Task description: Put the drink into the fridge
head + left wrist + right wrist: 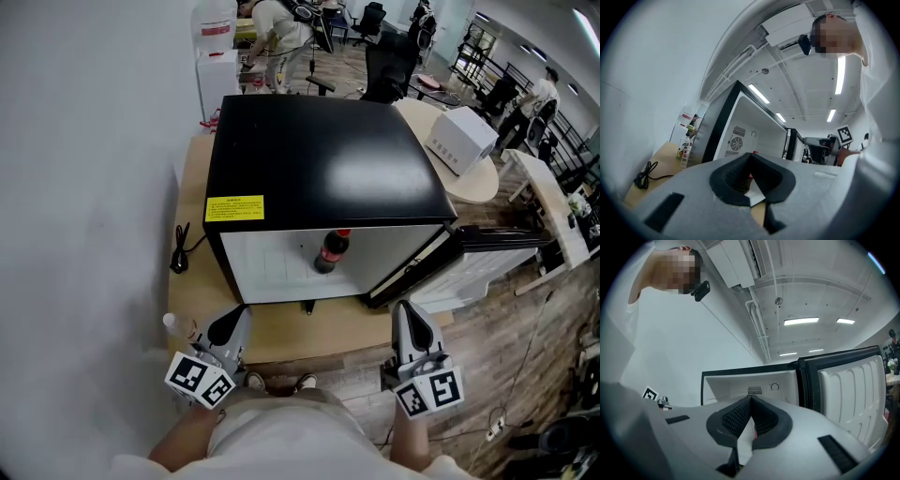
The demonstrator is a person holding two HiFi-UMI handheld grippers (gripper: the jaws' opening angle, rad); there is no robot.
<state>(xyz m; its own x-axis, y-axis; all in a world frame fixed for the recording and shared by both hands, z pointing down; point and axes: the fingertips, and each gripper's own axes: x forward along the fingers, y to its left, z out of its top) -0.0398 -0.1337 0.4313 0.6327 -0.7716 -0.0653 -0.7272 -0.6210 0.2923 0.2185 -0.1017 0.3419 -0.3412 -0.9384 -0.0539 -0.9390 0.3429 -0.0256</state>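
A cola bottle (331,251) with a red cap stands upright in the white compartment of the open black mini fridge (319,159). The fridge door (487,239) is swung out to the right. My left gripper (242,311) hangs in front of the fridge at the table's near edge, jaws shut and empty. My right gripper (404,306) is level with it further right, also shut on nothing. In the left gripper view the closed tips (750,154) point up at the fridge's interior (757,136). In the right gripper view the closed tips (750,398) face the compartment (754,383) and the door (848,390).
The fridge sits on a wooden table (281,328). A clear bottle (176,324) stands near the left gripper, and a black cable (180,251) lies along the table's left side. A white box (459,139) rests on a round table behind. People and office chairs are far back.
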